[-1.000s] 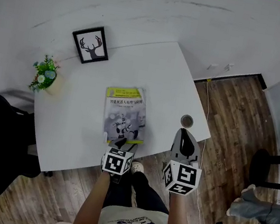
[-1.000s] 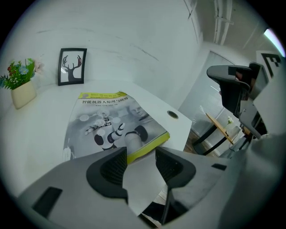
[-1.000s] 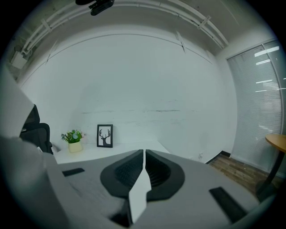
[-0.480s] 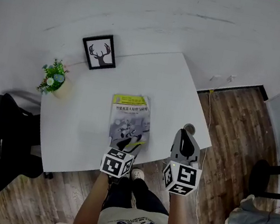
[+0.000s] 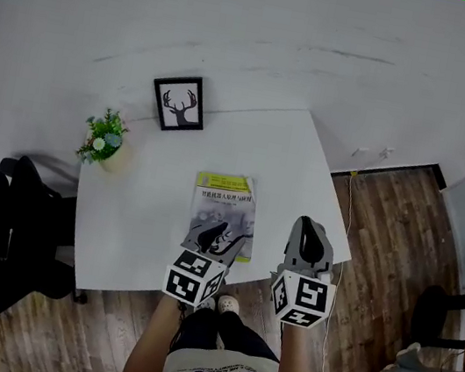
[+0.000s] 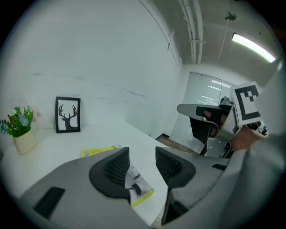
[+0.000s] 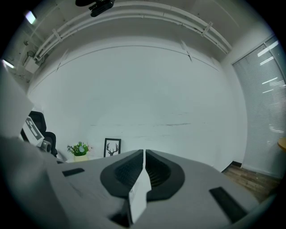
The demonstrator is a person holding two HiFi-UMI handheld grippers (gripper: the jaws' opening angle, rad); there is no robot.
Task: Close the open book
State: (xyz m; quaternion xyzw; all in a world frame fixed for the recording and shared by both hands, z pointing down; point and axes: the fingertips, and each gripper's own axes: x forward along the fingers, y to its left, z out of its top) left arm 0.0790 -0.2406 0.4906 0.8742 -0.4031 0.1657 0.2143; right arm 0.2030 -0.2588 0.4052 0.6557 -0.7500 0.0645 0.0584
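**A:** What differs from a second ago?

**B:** Little on the table (image 5: 138, 217) itself. The book (image 5: 227, 206) lay closed and cover up then, as it does now, near the table's front edge. The left claw (image 5: 212, 231) was at the book's near edge. Now it sits over the near left part of the cover, though I cannot tell whether it touches. The whole table has also slid lower and to the right in the head view.

**A:** And the claws?

**B:** The left claw is released, its jaws apart, and a corner of the book shows through the gap. The right claw (image 5: 308, 225) is clenched on a thin white slip (image 7: 138, 192). It is to the right of the book, by the table's near right edge.

**A:** Surfaces and shapes?

**B:** The book's cover is glossy, with a yellow band at the top and a grey picture below. The table is smooth, white and rectangular. The left claw's pads (image 6: 117, 167) are dark and ribbed. At the far side stand a black-framed stag print (image 5: 178, 103) and a leafy potted plant (image 5: 105, 139) in a pale pot. The floor (image 5: 386, 226) is wood plank.
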